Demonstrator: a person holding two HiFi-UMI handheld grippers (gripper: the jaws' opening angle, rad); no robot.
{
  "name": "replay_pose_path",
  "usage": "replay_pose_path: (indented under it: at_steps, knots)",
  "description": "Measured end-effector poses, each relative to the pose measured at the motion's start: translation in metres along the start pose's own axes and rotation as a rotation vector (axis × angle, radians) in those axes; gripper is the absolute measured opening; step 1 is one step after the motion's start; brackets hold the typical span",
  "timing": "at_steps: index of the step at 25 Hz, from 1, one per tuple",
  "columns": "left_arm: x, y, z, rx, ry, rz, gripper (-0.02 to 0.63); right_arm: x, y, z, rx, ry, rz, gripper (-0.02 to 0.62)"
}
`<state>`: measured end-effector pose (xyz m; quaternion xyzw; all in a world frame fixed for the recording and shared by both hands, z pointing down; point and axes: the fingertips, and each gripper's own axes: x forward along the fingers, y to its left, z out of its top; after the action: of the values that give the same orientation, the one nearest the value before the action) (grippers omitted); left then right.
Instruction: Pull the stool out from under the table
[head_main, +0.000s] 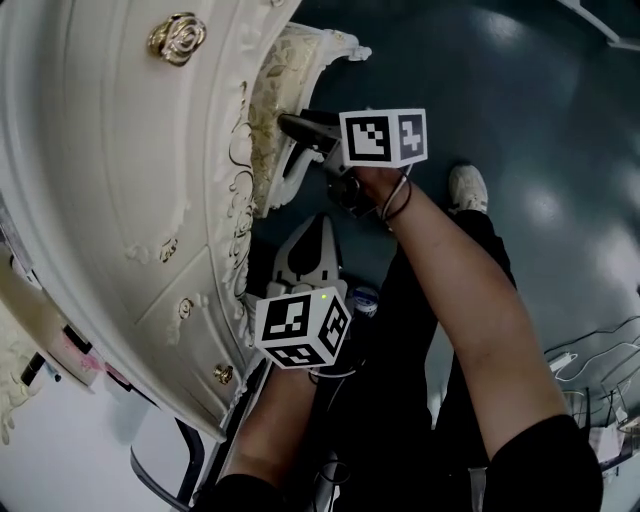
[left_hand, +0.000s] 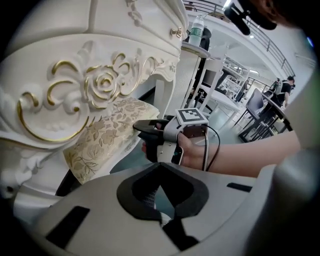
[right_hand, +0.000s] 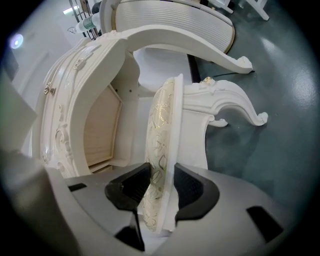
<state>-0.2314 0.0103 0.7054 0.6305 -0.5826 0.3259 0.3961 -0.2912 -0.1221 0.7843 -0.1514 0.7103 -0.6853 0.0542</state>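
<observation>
The white carved stool (head_main: 300, 60) with a gold-patterned cushion (left_hand: 105, 137) sits tucked under the ornate white table (head_main: 120, 180). My right gripper (head_main: 292, 126) reaches level to the seat's edge. In the right gripper view the seat (right_hand: 162, 130) stands edge-on between the black pads (right_hand: 131, 186), which press on the cushion on one side and the white frame on the other, so the right gripper (right_hand: 162, 185) is shut on it. My left gripper (head_main: 318, 225) hangs lower, pointing down and away from the stool. The left gripper (left_hand: 160, 167) is shut with its tips together and holds nothing.
The table's (right_hand: 75, 100) curved apron and gold rose carving (left_hand: 102, 82) hang just above the seat. A stool leg (right_hand: 240, 107) stands on the dark teal floor (head_main: 540, 90). My shoe (head_main: 467, 187) is beside the right arm. A wire rack (head_main: 600, 380) is at lower right.
</observation>
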Motion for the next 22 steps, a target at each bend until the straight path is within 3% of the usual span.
replay_pose_path:
  at_steps: [11, 17, 22]
  knots:
    - [-0.017, -0.041, 0.0, -0.003, 0.001, -0.048, 0.0, -0.092, -0.017, 0.02, 0.036, -0.055, -0.066, 0.158]
    - [-0.017, -0.08, 0.016, 0.015, -0.004, -0.09, 0.0, -0.186, -0.034, 0.041, -0.043, -0.04, -0.14, 0.158]
    - [-0.017, -0.1, 0.032, 0.049, -0.013, -0.14, 0.0, -0.229, -0.04, 0.043, 0.007, -0.051, -0.15, 0.158]
